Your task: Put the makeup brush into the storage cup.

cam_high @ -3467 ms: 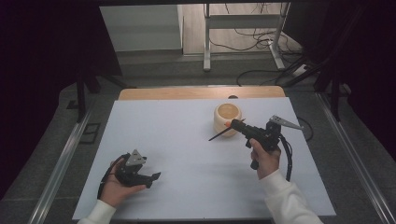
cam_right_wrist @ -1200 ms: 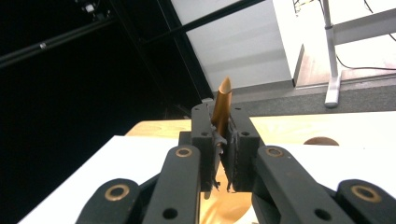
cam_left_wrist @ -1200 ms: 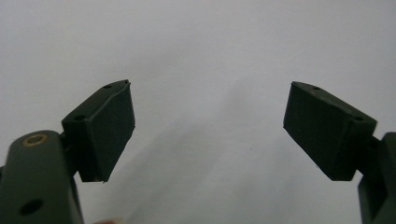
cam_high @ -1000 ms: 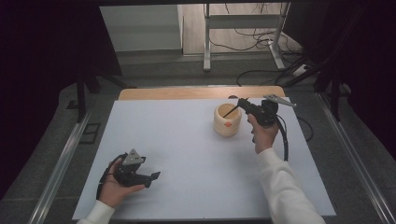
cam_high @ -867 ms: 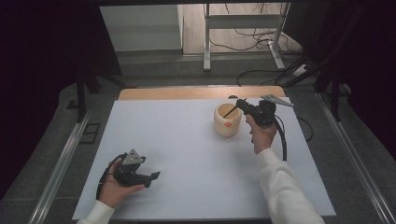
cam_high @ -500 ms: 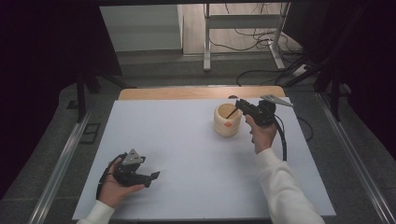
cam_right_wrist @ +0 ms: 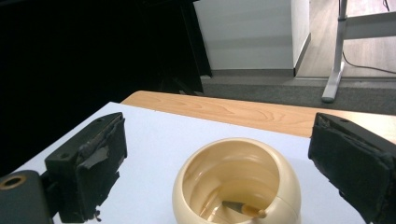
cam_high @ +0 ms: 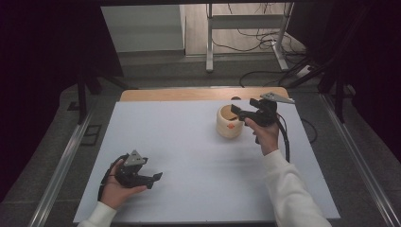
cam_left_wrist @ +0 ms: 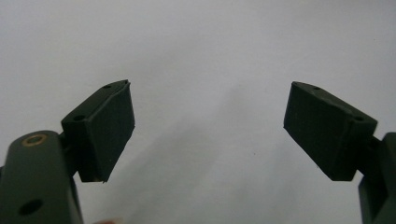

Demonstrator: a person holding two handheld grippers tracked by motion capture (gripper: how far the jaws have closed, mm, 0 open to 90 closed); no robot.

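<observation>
Work: putting a small stick-like thing into a round pot.
Pot: the cream pot [cam_high: 230,122] stands on the white bench [cam_high: 189,156], out toward one o'clock from the middle. It is upright, mouth up, with a small orange mark on its side.
Stick: it lies inside the pot [cam_right_wrist: 238,186] now, down at the bottom, leaning on the wall. In the right gripper view you see its dark part and light tip [cam_right_wrist: 243,208]. What kind of stick it is, I cannot tell.
Right gripper: the right gripper [cam_high: 242,113] hangs just over the pot's rim, at the pot's three o'clock side. A hand [cam_high: 265,135] holds it.
Right jaws: they have just been opening and now stand wide apart. Nothing is between them. The pot sits below and between them in the right gripper view.
What changed: a few seconds ago the stick poked out of the right jaws, away from the pot. A second ago it was over the pot's mouth. Now the jaws have let go and the stick is in the pot.
What it means: the drop looks done. I think the right hand can lift away next, and should not bump the pot.
Left gripper: the left gripper [cam_high: 153,178] rests low on the bench at seven o'clock, far from the pot, where it was before.
Left jaws: wide apart, nothing between them, just white bench [cam_left_wrist: 205,56] behind.
</observation>
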